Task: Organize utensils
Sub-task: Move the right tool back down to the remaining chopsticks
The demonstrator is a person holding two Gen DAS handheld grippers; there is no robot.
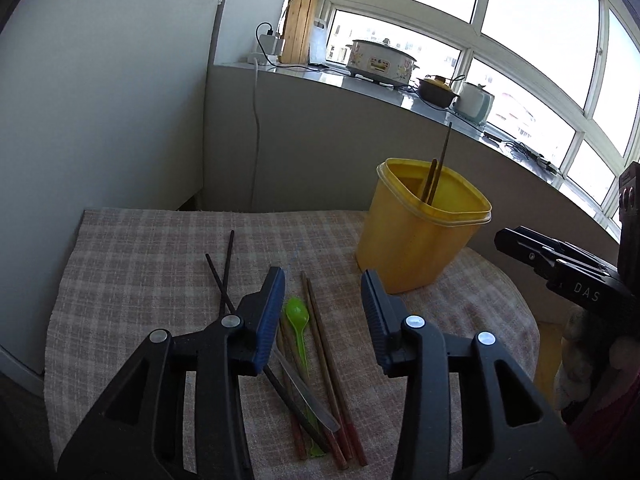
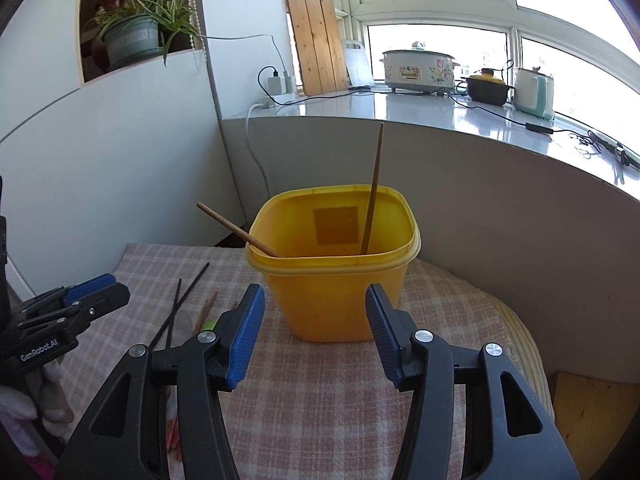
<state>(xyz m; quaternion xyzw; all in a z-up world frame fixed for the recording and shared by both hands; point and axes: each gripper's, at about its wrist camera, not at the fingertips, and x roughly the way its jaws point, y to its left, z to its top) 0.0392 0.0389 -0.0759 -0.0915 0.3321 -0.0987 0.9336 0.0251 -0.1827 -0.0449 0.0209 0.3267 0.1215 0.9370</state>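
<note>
Utensils (image 1: 316, 360) between open fingers (image 1: 272, 312)

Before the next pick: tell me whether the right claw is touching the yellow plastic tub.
Apart. The right wrist view shows the right claw open, its blue pads short of the yellow plastic tub, with checked cloth visible between.

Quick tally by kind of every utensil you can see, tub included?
Brown chopsticks in the yellow tub: 2
Brown chopsticks on the cloth: at least 3, ends overlap
Black chopsticks: 2
Green spoon: 1
Flat metal utensil: 1
Total: at least 9
</note>
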